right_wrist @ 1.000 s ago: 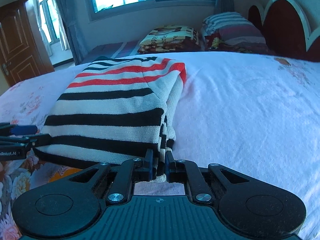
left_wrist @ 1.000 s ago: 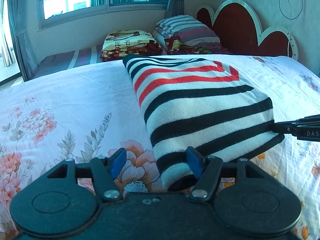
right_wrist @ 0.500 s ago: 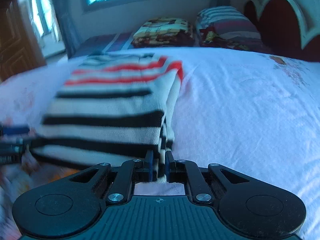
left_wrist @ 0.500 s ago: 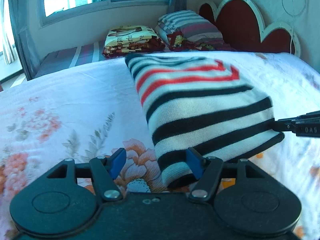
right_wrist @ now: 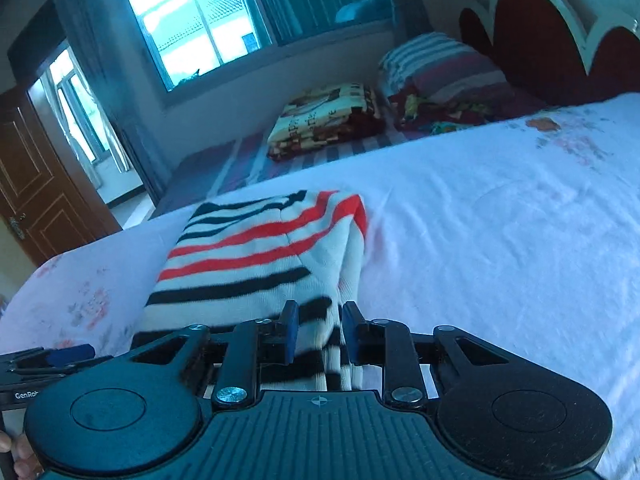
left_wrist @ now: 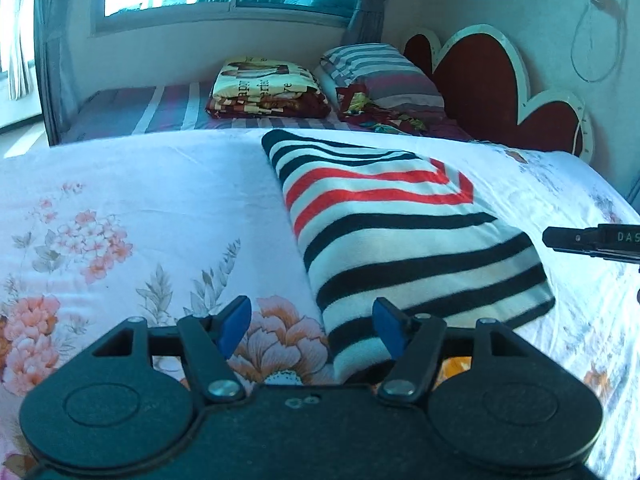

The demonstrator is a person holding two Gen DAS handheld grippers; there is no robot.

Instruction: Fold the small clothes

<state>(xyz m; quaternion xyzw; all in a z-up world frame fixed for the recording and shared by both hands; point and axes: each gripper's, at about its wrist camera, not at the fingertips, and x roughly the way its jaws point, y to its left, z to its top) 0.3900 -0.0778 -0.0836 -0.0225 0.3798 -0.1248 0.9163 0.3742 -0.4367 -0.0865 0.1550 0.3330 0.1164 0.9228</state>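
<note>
The bed (left_wrist: pixel 140 184) with its flowered sheet carries the folded striped sweater (left_wrist: pixel 400 240), which lies flat. The right gripper (right_wrist: pixel 318 330), clamped on the sweater's near corner before, now has its jaws apart around that corner. The left gripper (left_wrist: pixel 310 326) stays wide open, its right finger (left_wrist: pixel 386 326) at the near-left corner.

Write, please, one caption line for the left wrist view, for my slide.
Open left tool at the near corner of a folded striped sweater on a floral bedsheet; the right tool is beside it.
</note>
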